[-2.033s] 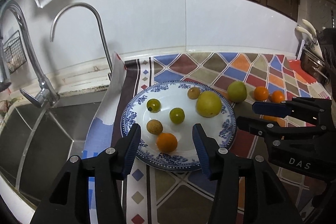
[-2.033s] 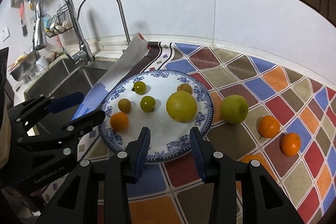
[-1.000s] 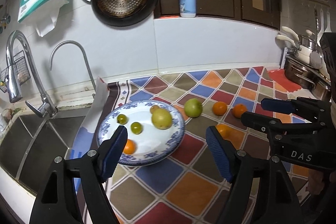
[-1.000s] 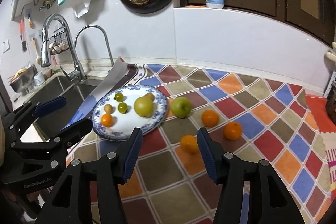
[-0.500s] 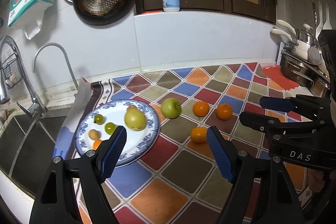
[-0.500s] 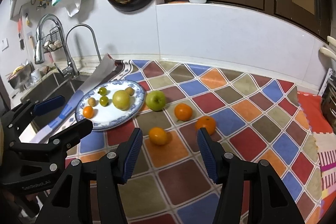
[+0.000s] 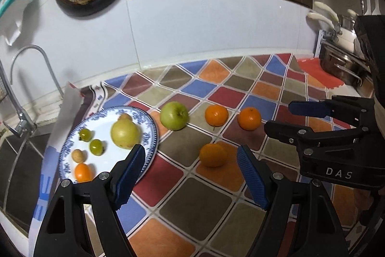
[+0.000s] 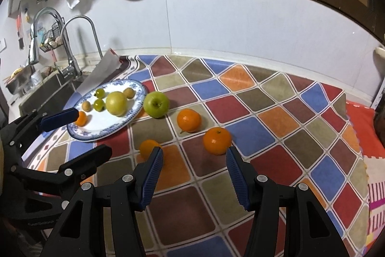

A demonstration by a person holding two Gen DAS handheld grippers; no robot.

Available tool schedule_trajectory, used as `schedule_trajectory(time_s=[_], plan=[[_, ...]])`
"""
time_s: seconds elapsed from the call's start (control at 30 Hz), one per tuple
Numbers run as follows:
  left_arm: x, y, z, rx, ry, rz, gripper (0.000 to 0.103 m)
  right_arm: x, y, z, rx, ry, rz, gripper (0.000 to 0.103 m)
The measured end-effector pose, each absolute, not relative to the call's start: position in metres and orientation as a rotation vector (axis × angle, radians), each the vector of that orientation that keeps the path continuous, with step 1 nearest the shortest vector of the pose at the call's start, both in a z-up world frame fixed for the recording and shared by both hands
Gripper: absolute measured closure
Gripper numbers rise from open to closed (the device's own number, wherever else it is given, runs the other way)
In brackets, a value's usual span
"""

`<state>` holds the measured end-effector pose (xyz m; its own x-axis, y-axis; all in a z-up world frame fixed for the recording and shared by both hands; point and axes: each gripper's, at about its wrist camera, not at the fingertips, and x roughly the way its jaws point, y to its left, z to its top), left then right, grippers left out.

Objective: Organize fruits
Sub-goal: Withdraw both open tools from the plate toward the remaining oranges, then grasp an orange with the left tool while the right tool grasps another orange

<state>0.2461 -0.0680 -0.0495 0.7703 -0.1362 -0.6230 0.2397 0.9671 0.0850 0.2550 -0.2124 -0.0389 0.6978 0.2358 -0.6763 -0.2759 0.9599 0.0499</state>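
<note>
— Grippers?

— From my seat: left gripper (image 7: 191, 165) jaws spread wide, nothing between them. Right gripper (image 8: 193, 168) likewise agape, empty.

— Fruit?

— Blue-rimmed plate (image 7: 149, 122), left of centre in the left view, holds a yellow pear (image 7: 125, 133) and several small fruits; some possibly green tomatoes, too small to tell. Green apple (image 7: 174, 115) just beside its rim. Three oranges on the checked mat (image 8: 276, 117); nearest orange (image 7: 213, 155) mid-frame.
</note>
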Motion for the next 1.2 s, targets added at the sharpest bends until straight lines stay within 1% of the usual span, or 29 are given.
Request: schedule_trajectory(time_s=[0.23, 0.3, 0.47, 0.63, 0.77, 0.93, 0.97, 1.1, 1.2], plan=[[0.268, -0.081, -0.071, 0.185, 0.727, -0.238, 0.026, 0.278, -0.217, -0.059, -0.065, 0.798, 0.291, 0.048], [0.273, -0.083, -0.076, 0.188, 0.739, -0.249, 0.031, 0.285, -0.219, -0.066, -0.064, 0.816, 0.292, 0.048], [0.286, -0.089, -0.089, 0.193, 0.786, -0.278, 0.037, 0.300, -0.221, -0.078, -0.065, 0.844, 0.303, 0.048], [0.296, -0.094, -0.098, 0.198, 0.825, -0.303, 0.040, 0.314, -0.220, -0.089, -0.077, 0.860, 0.315, 0.048], [0.303, -0.098, -0.104, 0.208, 0.842, -0.312, 0.048, 0.324, -0.219, -0.094, -0.081, 0.870, 0.325, 0.048], [0.308, -0.097, -0.107, 0.200, 0.852, -0.329, 0.061, 0.333, -0.217, -0.099, -0.086, 0.867, 0.323, 0.048], [0.309, -0.097, -0.107, 0.194, 0.854, -0.338, 0.063, 0.335, -0.216, -0.099, -0.086, 0.866, 0.322, 0.049], [0.310, -0.098, -0.107, 0.201, 0.849, -0.342, 0.064, 0.338, -0.215, -0.100, -0.094, 0.863, 0.318, 0.051], [0.311, -0.098, -0.107, 0.197, 0.850, -0.344, 0.064, 0.340, -0.215, -0.103, -0.105, 0.865, 0.300, 0.060]])
